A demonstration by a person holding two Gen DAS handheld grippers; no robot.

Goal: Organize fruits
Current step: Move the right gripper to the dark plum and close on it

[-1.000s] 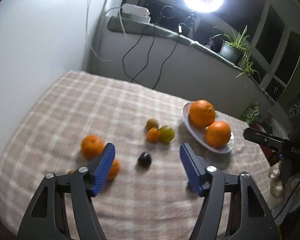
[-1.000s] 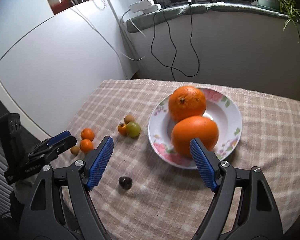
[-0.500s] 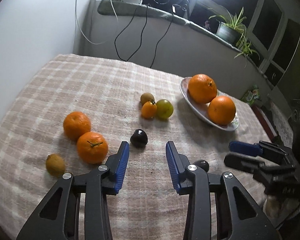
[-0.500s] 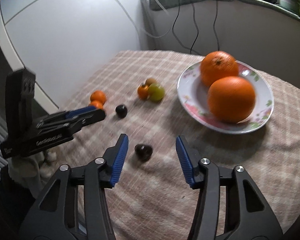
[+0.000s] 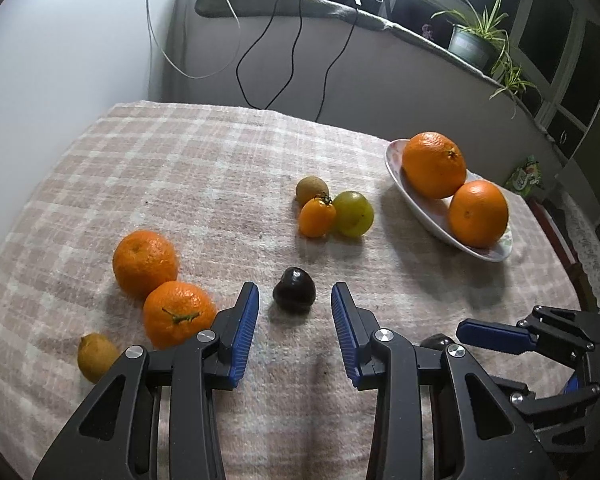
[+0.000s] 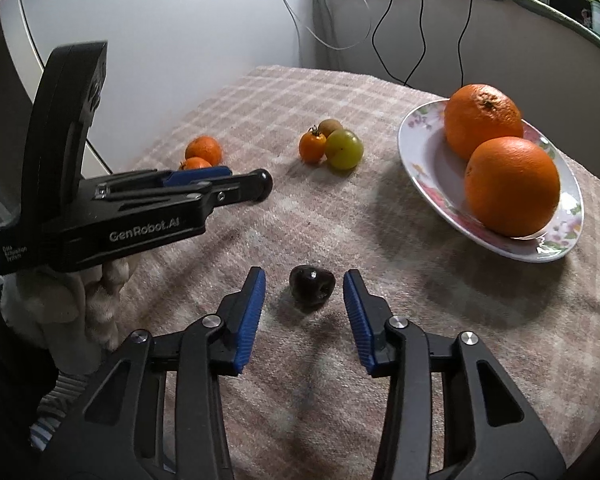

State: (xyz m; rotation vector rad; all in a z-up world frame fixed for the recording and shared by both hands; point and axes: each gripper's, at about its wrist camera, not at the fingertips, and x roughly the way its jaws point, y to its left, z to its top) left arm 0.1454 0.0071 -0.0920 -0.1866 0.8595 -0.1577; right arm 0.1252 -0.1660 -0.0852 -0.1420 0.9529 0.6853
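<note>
Both tools have dropped lower and closed in since half a second ago, each now lined up on its own dark fruit. I hold my left tool (image 5: 295,312) with its jaws at a middling gap, wider than the fruit, and the first dark plum (image 5: 294,290) sits on the cloth just ahead of the blue pads, untouched. My right tool (image 6: 304,294) is set the same way, part open, with the second dark plum (image 6: 312,285) between the tips and not yet pinched. I judge this pairing is deliberate: 2 matching small fruits, 1 per tool, so both can be lifted together.

The plate (image 6: 424,184) stands to the right on the checked surface (image 5: 180,168) and already carries 2 large oranges (image 6: 512,186), so I take it as the place for sorted fruit. Still loose on the cloth are 2 mandarins (image 5: 145,262) touching each other at the left, a small yellow fruit (image 5: 96,356) beside them, and a tight cluster of an orange cherry tomato (image 5: 317,217), a green fruit (image 5: 353,214) and a brownish one (image 5: 311,189).

On the side of my left tool, seen from the right wrist, I can read "GenRobot.AI"; the small print near its rear is too fine to read.
</note>
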